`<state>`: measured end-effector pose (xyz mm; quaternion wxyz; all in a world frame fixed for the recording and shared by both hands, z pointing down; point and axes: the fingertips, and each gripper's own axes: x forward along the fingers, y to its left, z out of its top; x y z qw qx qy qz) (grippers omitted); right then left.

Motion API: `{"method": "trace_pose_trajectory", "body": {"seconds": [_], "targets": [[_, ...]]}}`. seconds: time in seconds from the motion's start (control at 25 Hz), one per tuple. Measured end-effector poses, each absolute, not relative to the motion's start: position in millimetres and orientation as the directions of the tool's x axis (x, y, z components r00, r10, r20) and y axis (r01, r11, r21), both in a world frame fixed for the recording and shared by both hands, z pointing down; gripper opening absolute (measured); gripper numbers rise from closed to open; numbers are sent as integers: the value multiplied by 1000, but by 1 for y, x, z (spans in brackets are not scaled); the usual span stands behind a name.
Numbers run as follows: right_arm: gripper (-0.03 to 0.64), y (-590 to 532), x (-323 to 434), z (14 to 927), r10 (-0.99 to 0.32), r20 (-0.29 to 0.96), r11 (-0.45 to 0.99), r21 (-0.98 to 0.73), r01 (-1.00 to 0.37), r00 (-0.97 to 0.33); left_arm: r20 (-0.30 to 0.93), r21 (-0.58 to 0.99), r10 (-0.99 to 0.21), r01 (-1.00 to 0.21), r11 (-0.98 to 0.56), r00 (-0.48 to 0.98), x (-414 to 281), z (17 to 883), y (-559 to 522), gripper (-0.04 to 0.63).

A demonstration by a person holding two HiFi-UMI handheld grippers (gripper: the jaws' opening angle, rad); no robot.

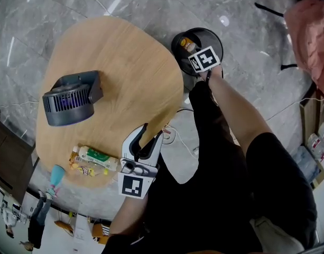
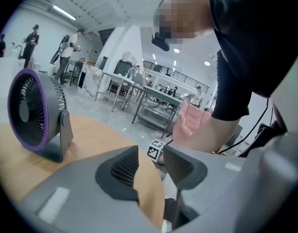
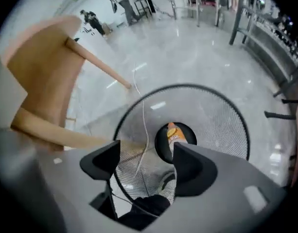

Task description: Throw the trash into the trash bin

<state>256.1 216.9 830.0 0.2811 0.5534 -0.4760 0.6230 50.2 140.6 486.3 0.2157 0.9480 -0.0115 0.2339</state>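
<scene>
Bin point(image 3: 221, 125): round black mesh | table point(image 1: 125, 62): rounded wood | packet point(image 3: 175, 135): orange, glossy

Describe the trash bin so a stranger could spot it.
Start at the oval wooden table; just off its right edge, on the grey floor, stands the trash bin. It is round, black wire mesh, open-topped, with an orange packet at its bottom, unlike the grey fan on the table.
</scene>
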Motion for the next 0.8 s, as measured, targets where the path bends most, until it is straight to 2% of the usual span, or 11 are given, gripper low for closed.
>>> {"method": "trace_pose_trajectory", "body": {"seconds": [0.28,0.32,0.36,0.4,0.56,0.8], "targets": [[337,186,228,675,-591,799,-294,-341,-893,-110,471,337,4,-176,-925,882,44,476,121,164],[275,181,224,652,-641,762,-271,-332,-904,-88,475,331,-9,-188,-925,880,42,476,117,164],[259,176,220,629,-686,725,-242,-314,-918,-67,478,326,-23,-202,-923,878,40,475,113,164],[269,172,216,609,-722,690,-210,-291,-934,-53,479,323,-37,-215,-921,877,38,474,109,164],[272,155,197,535,-830,554,-82,-237,-968,-66,474,319,-84,-260,-912,876,24,472,96,164],[275,117,130,468,-886,409,111,-271,-956,-218,460,269,-221,-373,-888,860,-9,468,71,164]]}}
